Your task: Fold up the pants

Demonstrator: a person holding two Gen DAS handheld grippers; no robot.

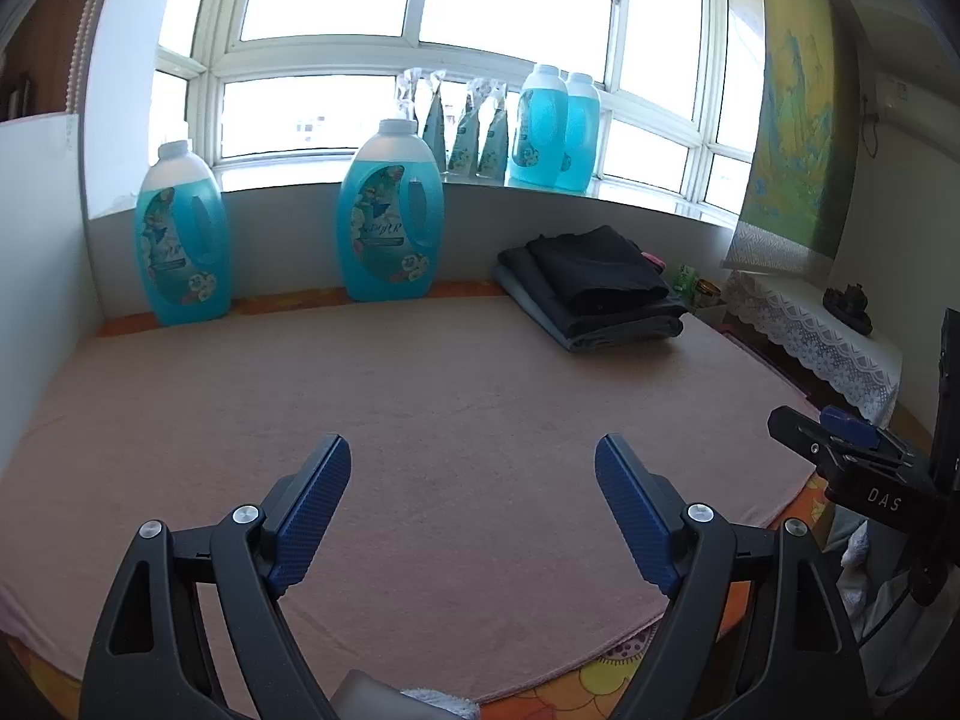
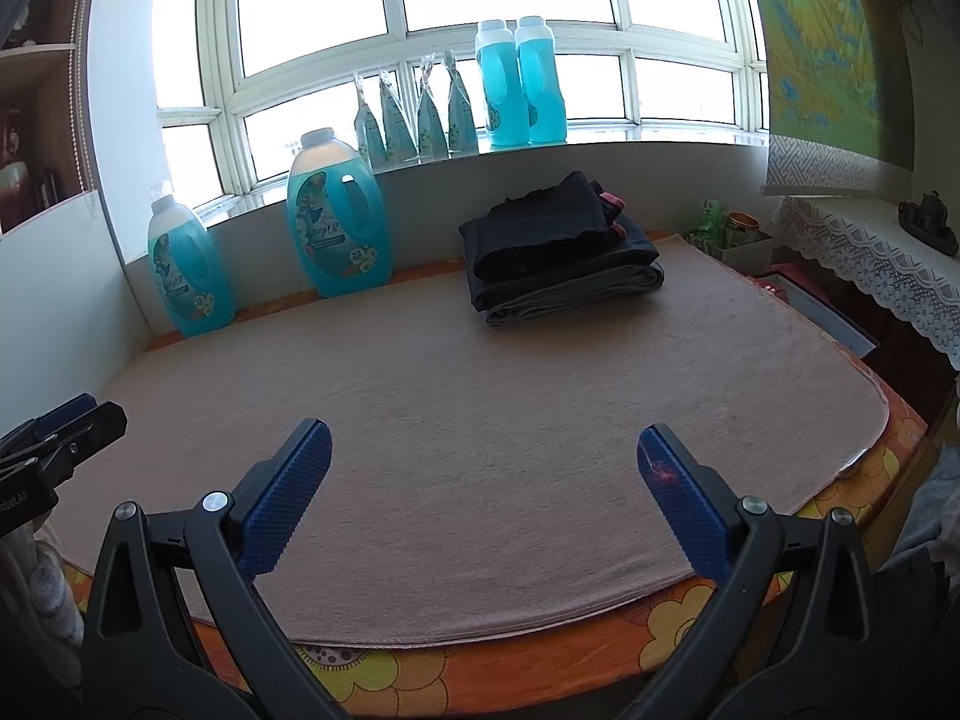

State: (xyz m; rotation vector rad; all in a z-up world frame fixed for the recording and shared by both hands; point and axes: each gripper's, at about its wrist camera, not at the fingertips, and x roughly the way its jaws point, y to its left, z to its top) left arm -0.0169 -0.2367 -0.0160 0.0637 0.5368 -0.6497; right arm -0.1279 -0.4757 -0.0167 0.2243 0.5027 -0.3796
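Observation:
A stack of folded dark pants [image 1: 591,291] lies at the far right of the pink towel-covered table [image 1: 420,420]; it also shows in the right wrist view [image 2: 561,255]. The top piece is black, the lower ones grey. My left gripper [image 1: 474,468] is open and empty, held above the table's near part. My right gripper [image 2: 485,450] is open and empty, also over the near part of the table [image 2: 480,390]. The right gripper [image 1: 852,456] shows at the right edge of the left wrist view, and the left gripper [image 2: 54,426] at the left edge of the right wrist view.
Two large blue detergent bottles [image 1: 390,213] [image 1: 180,240] stand at the table's back edge against the wall. More bottles [image 1: 552,129] and pouches [image 1: 465,129] stand on the windowsill. A lace-covered side table [image 1: 828,348] is to the right. An orange flowered cloth [image 2: 540,654] lies under the towel.

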